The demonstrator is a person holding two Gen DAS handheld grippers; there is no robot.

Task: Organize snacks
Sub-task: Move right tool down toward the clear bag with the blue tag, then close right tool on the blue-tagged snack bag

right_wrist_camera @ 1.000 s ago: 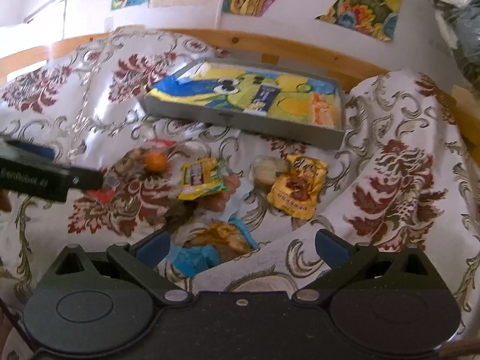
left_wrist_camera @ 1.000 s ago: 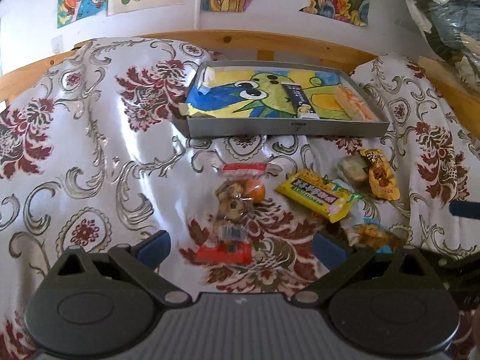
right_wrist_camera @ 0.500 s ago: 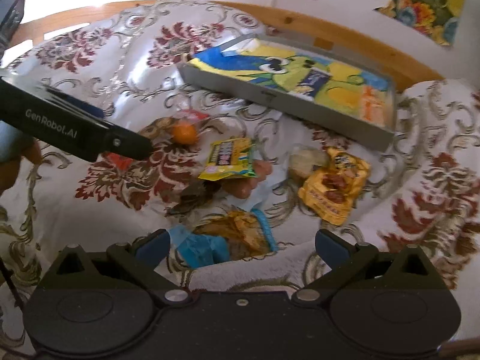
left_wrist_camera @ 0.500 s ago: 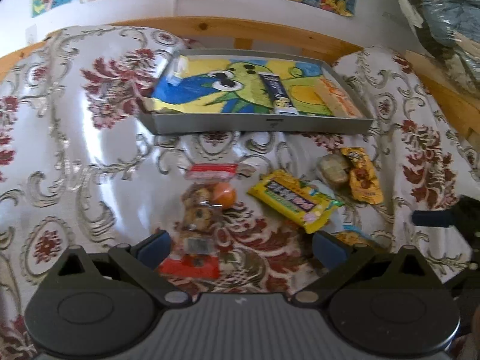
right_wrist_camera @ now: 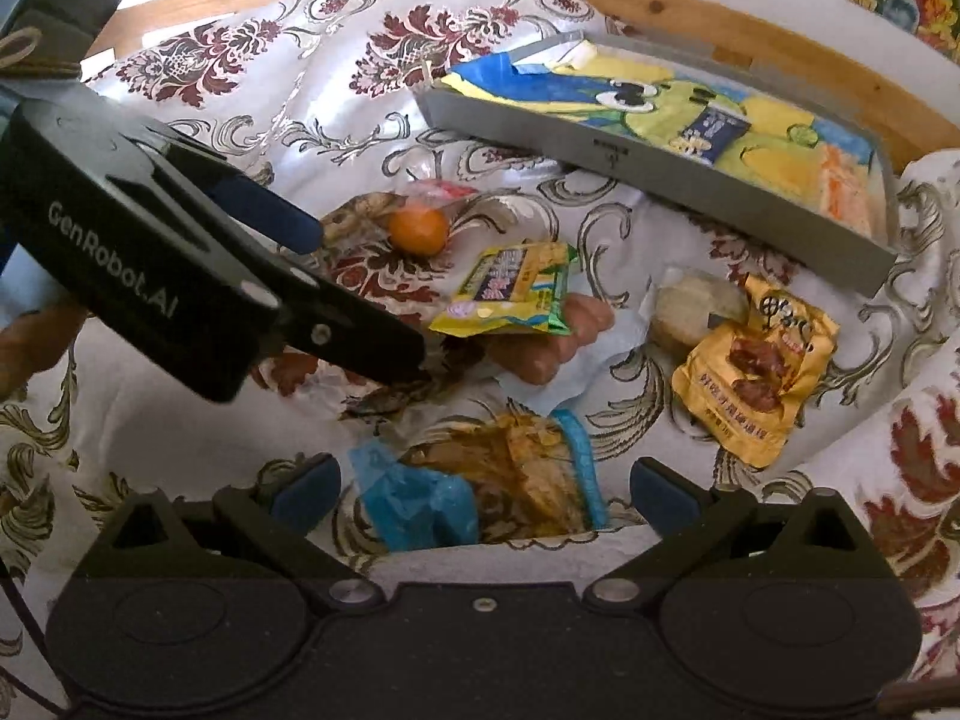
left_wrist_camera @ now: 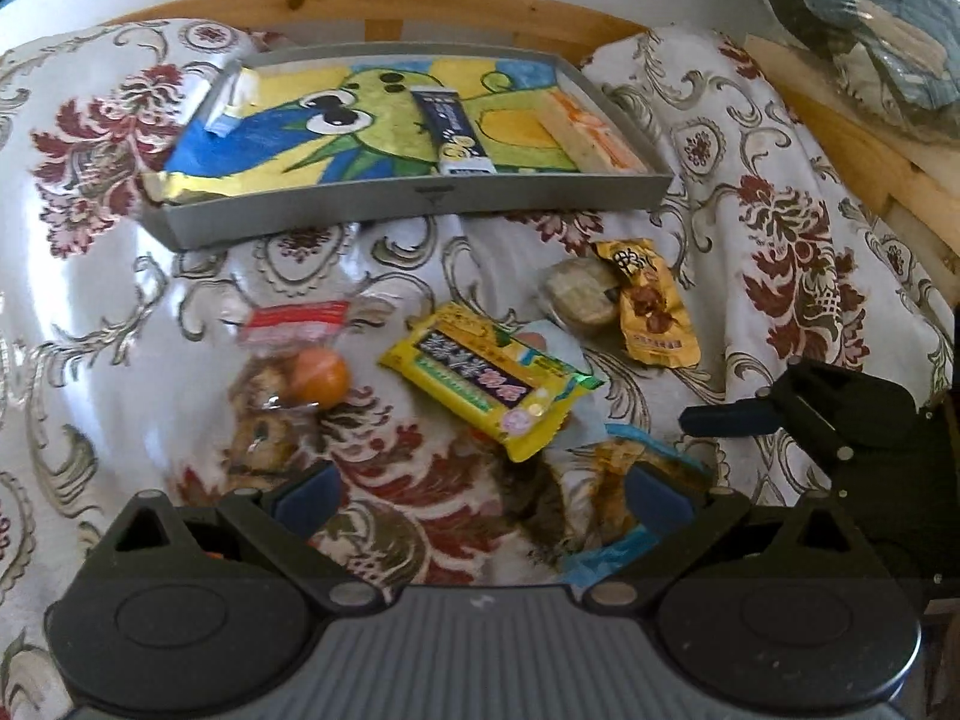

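Loose snacks lie on a floral cloth. In the left wrist view my left gripper (left_wrist_camera: pixel 480 495) is open, low over the cloth, just short of a yellow packet (left_wrist_camera: pixel 489 387). Left of it is a clear bag with an orange ball (left_wrist_camera: pixel 318 378). A round cake (left_wrist_camera: pixel 579 294) and an orange-yellow packet (left_wrist_camera: pixel 654 312) lie further right. In the right wrist view my right gripper (right_wrist_camera: pixel 480 489) is open, its fingers on either side of a blue packet (right_wrist_camera: pixel 498 486) with brown contents. The grey tray (left_wrist_camera: pixel 420 198) behind holds a dark blue bar (left_wrist_camera: pixel 450 126) and an orange-white packet (left_wrist_camera: pixel 594 132).
The left tool's black body (right_wrist_camera: pixel 180 276) reaches in from the left of the right wrist view, close to the yellow packet (right_wrist_camera: pixel 510 288) and a sausage pack (right_wrist_camera: pixel 552 336). A wooden rail (left_wrist_camera: pixel 420 6) runs behind the tray. Folded bedding (left_wrist_camera: pixel 870 30) sits at the far right.
Both grippers have moved forward and down, closer to the snacks. The left one has shifted right toward the yellow packet; the right one has come over the blue packet.
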